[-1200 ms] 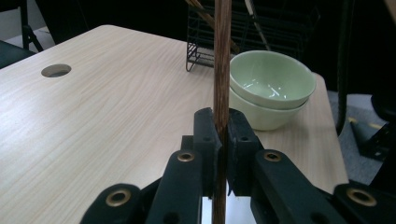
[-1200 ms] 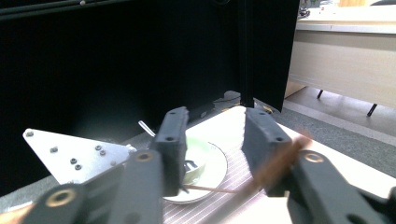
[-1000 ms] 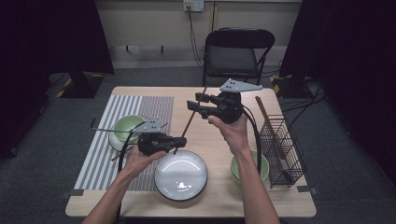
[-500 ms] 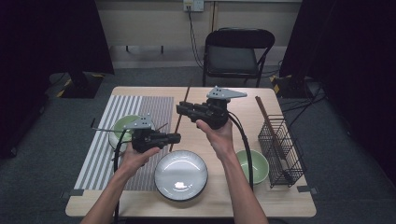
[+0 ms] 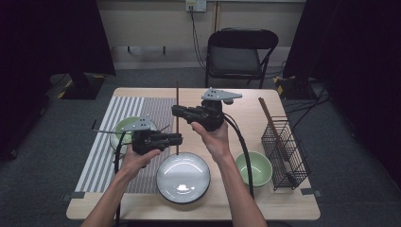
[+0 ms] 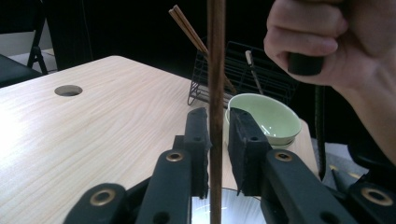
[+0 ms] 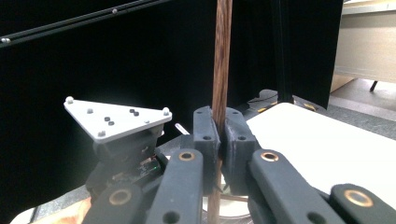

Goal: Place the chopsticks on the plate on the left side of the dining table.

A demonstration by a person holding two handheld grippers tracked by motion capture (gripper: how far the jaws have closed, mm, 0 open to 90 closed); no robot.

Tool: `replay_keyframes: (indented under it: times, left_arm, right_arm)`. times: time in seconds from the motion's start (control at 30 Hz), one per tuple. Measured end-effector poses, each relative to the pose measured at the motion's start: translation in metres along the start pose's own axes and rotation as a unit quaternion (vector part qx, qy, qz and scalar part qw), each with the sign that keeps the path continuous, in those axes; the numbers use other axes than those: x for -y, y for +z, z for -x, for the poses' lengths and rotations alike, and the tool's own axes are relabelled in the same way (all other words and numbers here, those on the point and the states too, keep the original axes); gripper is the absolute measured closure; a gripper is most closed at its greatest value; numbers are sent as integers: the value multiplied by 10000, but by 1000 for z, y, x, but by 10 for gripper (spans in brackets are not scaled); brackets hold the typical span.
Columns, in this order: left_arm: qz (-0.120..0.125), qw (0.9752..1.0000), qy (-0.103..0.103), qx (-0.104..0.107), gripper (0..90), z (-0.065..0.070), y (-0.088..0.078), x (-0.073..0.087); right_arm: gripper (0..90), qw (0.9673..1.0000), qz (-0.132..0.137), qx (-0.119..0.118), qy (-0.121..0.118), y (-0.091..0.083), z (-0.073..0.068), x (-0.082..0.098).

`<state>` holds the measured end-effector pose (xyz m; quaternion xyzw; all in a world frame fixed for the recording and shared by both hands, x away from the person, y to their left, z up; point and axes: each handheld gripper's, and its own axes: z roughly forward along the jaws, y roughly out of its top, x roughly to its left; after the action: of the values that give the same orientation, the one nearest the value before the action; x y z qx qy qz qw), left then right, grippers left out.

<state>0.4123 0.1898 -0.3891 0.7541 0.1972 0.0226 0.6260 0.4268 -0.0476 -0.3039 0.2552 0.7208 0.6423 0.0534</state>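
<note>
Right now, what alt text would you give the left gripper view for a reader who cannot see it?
A brown chopstick stands upright between the left gripper's black jaws, which have just been opening, a gap showing on one side. Behind it: a green bowl, a wire basket and the person's other hand.

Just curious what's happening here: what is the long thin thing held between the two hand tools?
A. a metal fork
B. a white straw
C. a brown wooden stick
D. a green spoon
C: the right gripper has its jaws clamped on a brown wooden stick, which also passes between the left gripper's jaws.
</note>
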Motion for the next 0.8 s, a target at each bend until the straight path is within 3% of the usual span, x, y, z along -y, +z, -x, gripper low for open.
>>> replay_keyframes:
  times: [0.1,0.47,0.73,0.8]
  left_arm:
    - [5,10000,-15,6,772,-1,0,0]
    - [-43,10000,24,-24,845,1,1,0]
    - [-98,9999,60,19,845,2,1,0]
    - [-108,9999,59,17,845,2,1,0]
  right_arm:
    - [856,9999,31,-64,74,1,0,1]
    - [842,9999,-65,-110,-104,4,-5,4]
    - [610,9996,-62,13,-258,-1,-3,-1]
    - [589,9996,-71,51,-259,-2,-3,-1]
